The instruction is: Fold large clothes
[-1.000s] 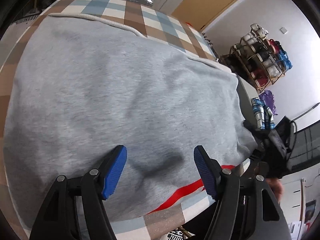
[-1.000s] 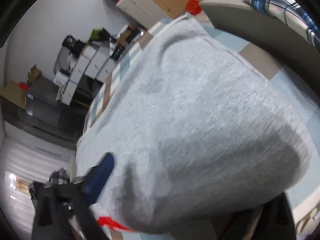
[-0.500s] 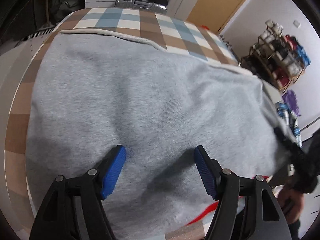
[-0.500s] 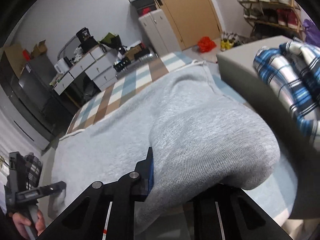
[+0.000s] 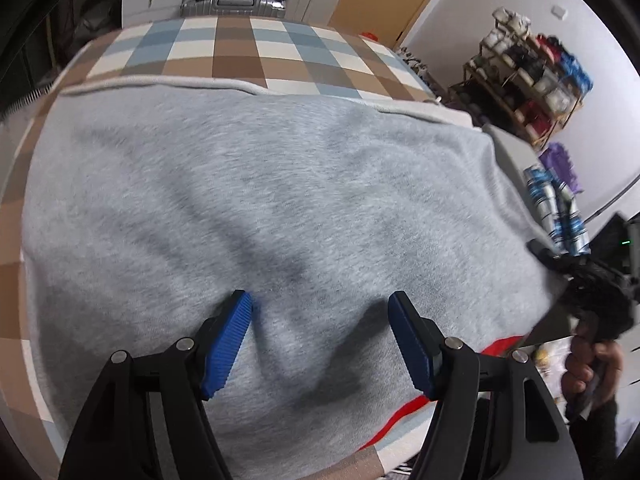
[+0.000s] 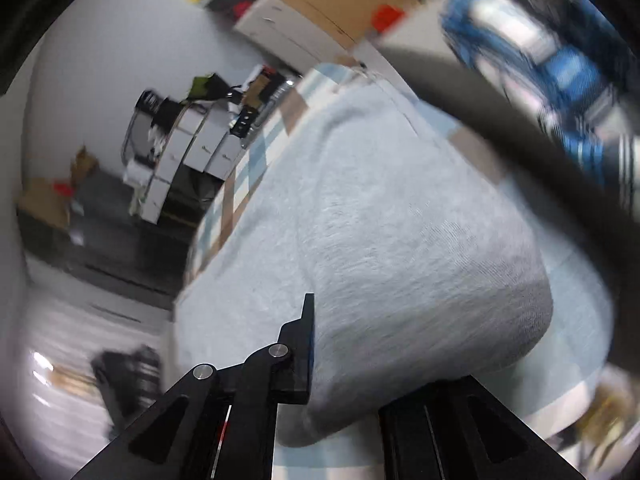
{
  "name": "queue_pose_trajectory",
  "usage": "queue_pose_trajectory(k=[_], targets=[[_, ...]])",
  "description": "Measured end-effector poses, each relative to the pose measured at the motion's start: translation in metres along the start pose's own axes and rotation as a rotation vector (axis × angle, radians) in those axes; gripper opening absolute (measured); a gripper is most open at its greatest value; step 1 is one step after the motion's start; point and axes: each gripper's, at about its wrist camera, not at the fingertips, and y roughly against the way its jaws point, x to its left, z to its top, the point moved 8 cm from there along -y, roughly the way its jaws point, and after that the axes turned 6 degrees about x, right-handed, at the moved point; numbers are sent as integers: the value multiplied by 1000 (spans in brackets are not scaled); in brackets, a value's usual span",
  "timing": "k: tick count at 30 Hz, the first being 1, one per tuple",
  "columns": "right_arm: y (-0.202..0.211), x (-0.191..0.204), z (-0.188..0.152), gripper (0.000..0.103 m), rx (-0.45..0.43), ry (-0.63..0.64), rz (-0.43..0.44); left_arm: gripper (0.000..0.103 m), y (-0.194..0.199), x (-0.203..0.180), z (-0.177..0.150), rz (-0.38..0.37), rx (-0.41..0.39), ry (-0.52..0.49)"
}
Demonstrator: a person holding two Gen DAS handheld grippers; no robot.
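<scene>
Lying spread over the checked bed (image 5: 240,52), the grey sweatshirt (image 5: 260,200) looks soft, thick and floppy, so its edges suit gripping: the right claw (image 6: 320,360) is clamped on a bunched edge, while the left claw (image 5: 320,344) hovers apart above it.

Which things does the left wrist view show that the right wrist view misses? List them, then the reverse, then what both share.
Only the left wrist view shows the open left tongs with blue pads above the cloth, the shoe rack, the silver suitcase and a red stripe at the near edge. Only the right wrist view shows the right tongs shut on a bunched fold, and cardboard boxes. Both show the grey sweatshirt, the checked cover and the blue plaid cloth.
</scene>
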Motion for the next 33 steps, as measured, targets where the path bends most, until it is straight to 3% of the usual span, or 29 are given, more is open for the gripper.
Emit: queue_pose_trajectory(k=[3, 9, 10, 12, 13, 14, 20, 24, 25, 28, 33], targets=[[-8, -5, 1, 8, 52, -64, 5, 65, 6, 0, -6, -39, 5, 18], [-17, -20, -1, 12, 102, -197, 32, 65, 10, -4, -12, -42, 18, 10], [-18, -19, -1, 19, 105, -200, 32, 65, 10, -5, -12, -40, 21, 6], [-19, -18, -1, 45, 103, -234, 85, 65, 10, -4, -12, -40, 26, 2], [-18, -18, -1, 71, 91, -267, 124, 65, 9, -4, -10, -42, 28, 2], [-15, -19, -1, 80, 61, -294, 150, 65, 9, -4, -10, -46, 29, 4], [-20, -18, 4, 82, 29, -274, 75, 65, 11, 0, -11, -76, 34, 29], [-26, -23, 19, 80, -9, -301, 106, 65, 12, 0, -13, -89, 37, 39], [-26, -24, 21, 74, -18, -294, 96, 65, 12, 0, -13, -92, 38, 40], [-29, -22, 20, 38, -19, -187, -51, 65, 12, 2, -12, -112, 42, 57], [-24, 8, 17, 21, -83, 143, -297, 65, 12, 1, -14, -107, 42, 54]])
